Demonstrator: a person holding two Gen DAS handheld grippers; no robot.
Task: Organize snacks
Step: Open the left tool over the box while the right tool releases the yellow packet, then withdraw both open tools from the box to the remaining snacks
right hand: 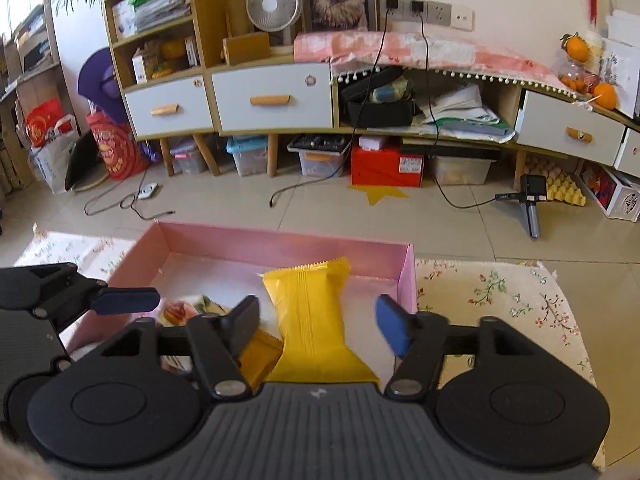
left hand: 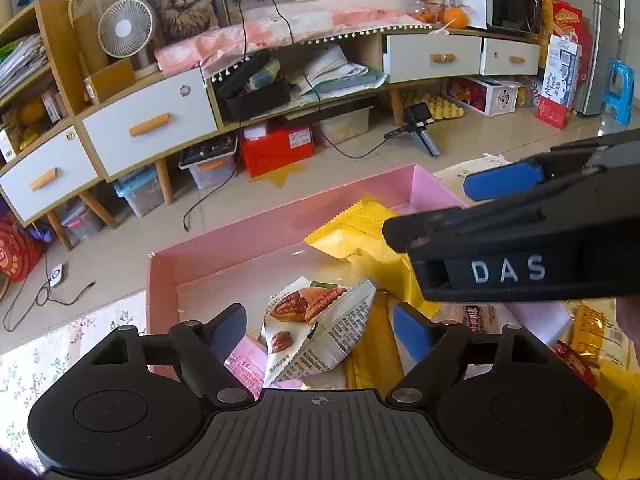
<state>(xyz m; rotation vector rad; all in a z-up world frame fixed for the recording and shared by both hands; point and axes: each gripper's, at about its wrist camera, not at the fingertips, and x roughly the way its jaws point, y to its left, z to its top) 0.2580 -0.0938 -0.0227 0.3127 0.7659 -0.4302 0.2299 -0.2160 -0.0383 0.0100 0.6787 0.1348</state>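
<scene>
A shallow pink box (left hand: 280,210) (right hand: 280,236) sits on a floral cloth. In the left wrist view, a white pecan snack packet (left hand: 320,324) lies in the box between the fingers of my left gripper (left hand: 320,326). That gripper is open and its pads stand clear of the packet. In the right wrist view, a yellow packet (right hand: 312,320) (left hand: 356,240) lies in the box under my right gripper (right hand: 320,316), which is open and not touching it. A darker yellow bar (right hand: 260,356) lies beside it. The right gripper (left hand: 436,208) crosses the left wrist view from the right.
More snack packets (left hand: 592,332) lie right of the box, and a pink packet (left hand: 248,364) is at its near side. The floral cloth (right hand: 500,300) spreads to the right. Beyond are the tiled floor, cables, a small camera tripod (right hand: 532,200) and a long cabinet (right hand: 272,96).
</scene>
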